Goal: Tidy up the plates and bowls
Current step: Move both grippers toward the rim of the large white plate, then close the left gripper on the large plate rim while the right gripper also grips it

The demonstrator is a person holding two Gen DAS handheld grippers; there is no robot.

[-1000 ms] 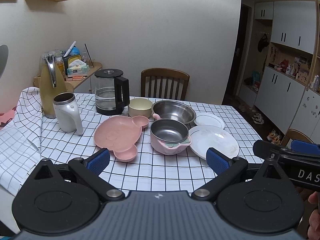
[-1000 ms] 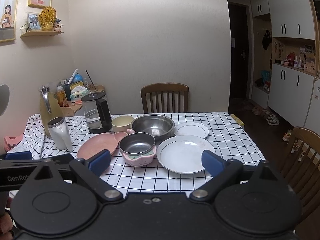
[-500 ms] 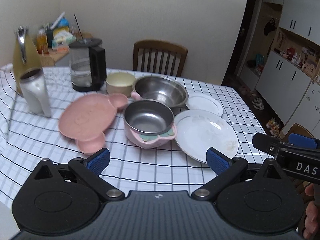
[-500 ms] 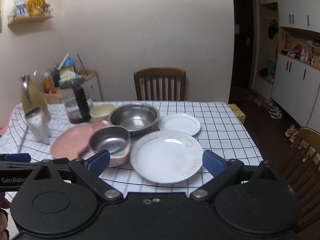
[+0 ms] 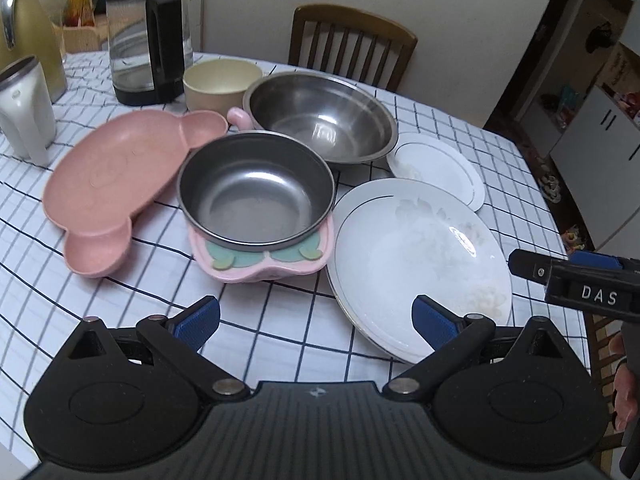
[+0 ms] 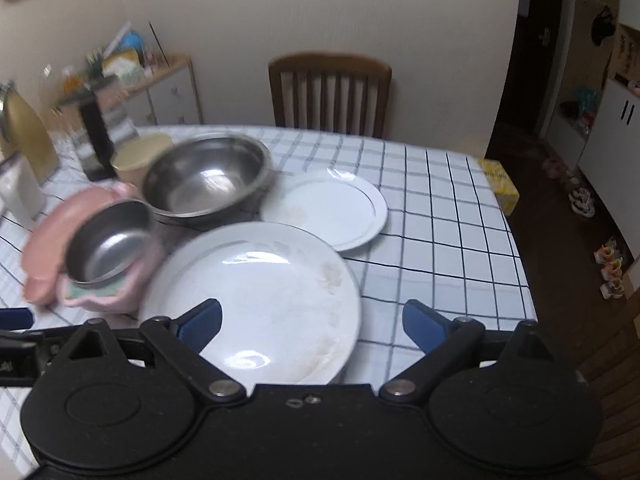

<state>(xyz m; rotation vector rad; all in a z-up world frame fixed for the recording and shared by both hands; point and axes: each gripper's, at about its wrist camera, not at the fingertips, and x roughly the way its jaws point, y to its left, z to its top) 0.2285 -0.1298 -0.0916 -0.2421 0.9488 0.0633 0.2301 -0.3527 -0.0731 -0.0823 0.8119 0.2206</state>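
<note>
On the checked tablecloth lie a large white plate (image 5: pixel 416 256) (image 6: pixel 256 304), a small white plate (image 5: pixel 436 168) (image 6: pixel 328 208), a large steel bowl (image 5: pixel 324 116) (image 6: pixel 204 180), a steel bowl in a pink holder (image 5: pixel 256 204) (image 6: pixel 108 244), a pink bear-shaped divided plate (image 5: pixel 116 184) (image 6: pixel 44 240) and a cream bowl (image 5: pixel 220 84) (image 6: pixel 136 156). My left gripper (image 5: pixel 316 320) is open and empty, just before the pink-holder bowl and the large plate. My right gripper (image 6: pixel 312 324) is open and empty over the large plate's near right edge; it also shows in the left wrist view (image 5: pixel 580 276).
A glass kettle (image 5: pixel 148 40), a white jug (image 5: pixel 24 112) and a gold thermos (image 5: pixel 28 32) stand at the table's left. A wooden chair (image 5: pixel 352 48) stands behind the table. Bare cloth (image 6: pixel 444 240) lies right of the plates. The table's right edge drops to the floor.
Both grippers have moved forward and down toward the dishes, which now look larger and closer. Both stay open. No dish has moved.
</note>
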